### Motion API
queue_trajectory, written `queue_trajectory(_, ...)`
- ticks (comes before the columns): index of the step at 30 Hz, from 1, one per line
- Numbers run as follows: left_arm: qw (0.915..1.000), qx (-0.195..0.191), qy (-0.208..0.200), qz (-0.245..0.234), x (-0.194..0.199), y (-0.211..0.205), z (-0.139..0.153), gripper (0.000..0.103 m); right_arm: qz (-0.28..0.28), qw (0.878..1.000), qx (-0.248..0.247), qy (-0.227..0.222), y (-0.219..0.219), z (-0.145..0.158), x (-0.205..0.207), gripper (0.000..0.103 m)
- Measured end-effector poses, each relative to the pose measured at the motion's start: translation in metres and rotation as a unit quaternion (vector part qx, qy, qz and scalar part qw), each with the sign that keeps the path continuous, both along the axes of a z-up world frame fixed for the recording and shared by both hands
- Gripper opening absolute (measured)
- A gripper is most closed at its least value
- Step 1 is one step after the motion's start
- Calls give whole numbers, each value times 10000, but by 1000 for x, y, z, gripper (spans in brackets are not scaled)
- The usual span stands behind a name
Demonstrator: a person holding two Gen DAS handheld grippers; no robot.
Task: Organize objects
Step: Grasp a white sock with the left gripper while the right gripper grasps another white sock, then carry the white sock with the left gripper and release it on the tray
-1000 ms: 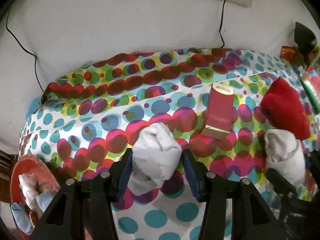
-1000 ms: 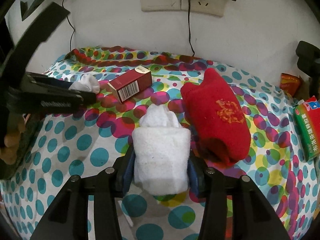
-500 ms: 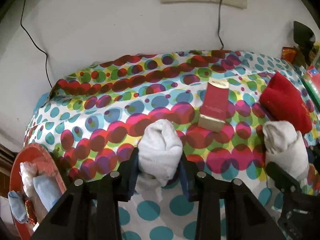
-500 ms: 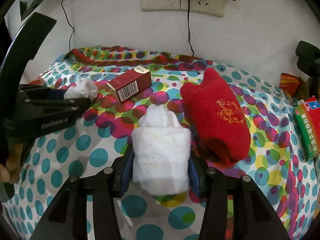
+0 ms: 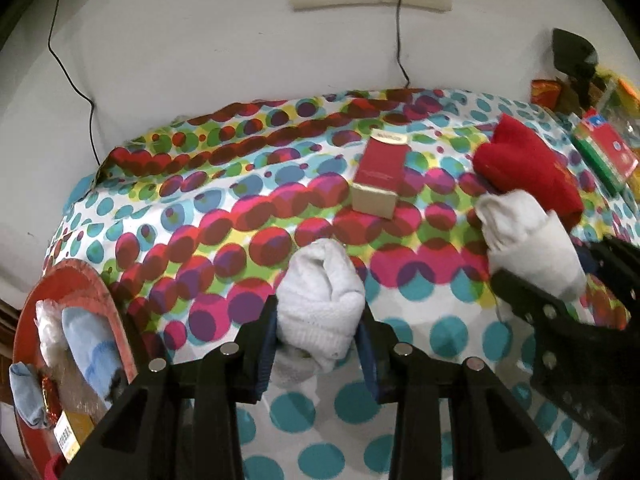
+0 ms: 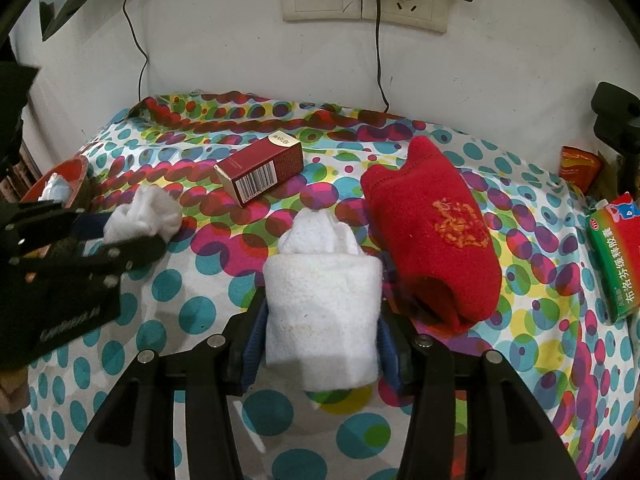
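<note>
Left gripper (image 5: pixel 318 340) clamped one white sock roll (image 5: pixel 320 304) above the cloth; right gripper (image 6: pixel 320 340) clamped another (image 6: pixel 322 312). Best carried level to the red basket (image 5: pixel 108 304), grip held firm

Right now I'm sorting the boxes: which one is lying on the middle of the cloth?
The dark red box with the barcode, behind the white rolls; the green-and-red box sits at the right edge.
</note>
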State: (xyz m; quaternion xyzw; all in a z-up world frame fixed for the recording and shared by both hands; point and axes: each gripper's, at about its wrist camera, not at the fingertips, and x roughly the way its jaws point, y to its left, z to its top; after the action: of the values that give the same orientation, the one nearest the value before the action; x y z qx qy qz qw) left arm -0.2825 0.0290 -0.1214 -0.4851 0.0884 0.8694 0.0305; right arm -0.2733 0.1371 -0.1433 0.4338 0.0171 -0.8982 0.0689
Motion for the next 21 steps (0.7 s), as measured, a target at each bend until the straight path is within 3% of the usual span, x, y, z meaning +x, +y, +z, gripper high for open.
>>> queue_trajectory(21, 9985, 207, 93, -501, 67, 6, 34, 36, 2, 10000, -1, -4, 0, 1, 0, 47)
